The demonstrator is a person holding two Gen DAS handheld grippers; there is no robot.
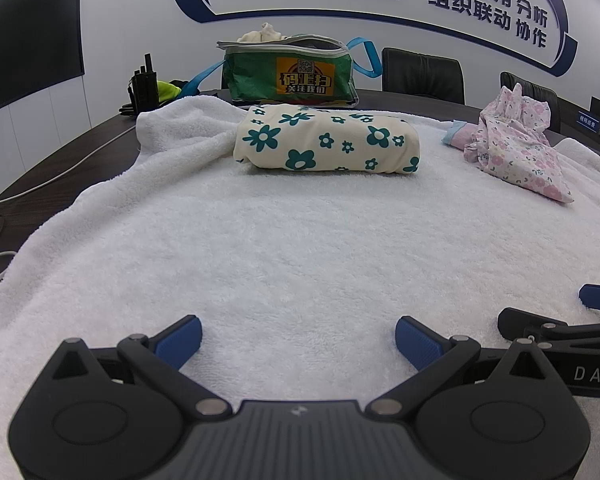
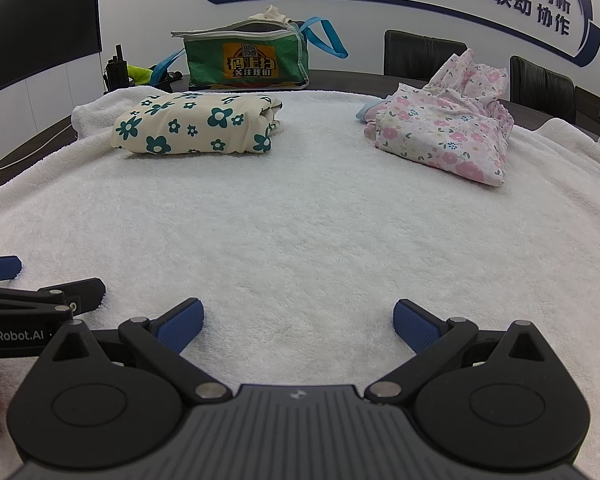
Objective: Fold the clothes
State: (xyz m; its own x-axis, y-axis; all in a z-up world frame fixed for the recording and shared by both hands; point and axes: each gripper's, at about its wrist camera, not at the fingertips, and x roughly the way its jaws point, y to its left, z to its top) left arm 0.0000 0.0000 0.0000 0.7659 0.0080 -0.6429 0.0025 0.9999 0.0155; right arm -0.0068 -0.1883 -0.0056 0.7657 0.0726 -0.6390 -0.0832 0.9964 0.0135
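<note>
Both the left gripper [image 1: 298, 340] and right gripper [image 2: 298, 322] hover empty, fingers apart, over the white towel [image 2: 300, 232]. Right of the folded teal-flowered garment [image 2: 194, 124], the pink floral garment [image 2: 440, 136] lies crumpled; a grab could pinch towel too or take several layers.

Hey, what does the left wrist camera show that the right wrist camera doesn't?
Only the left wrist view shows the open left gripper head-on.

Only the right wrist view shows the open right gripper head-on and the folded layers at the cream teal-flowered garment's end.

Both show that folded garment, the crumpled pink floral garment, the white towel and the green bag.
</note>
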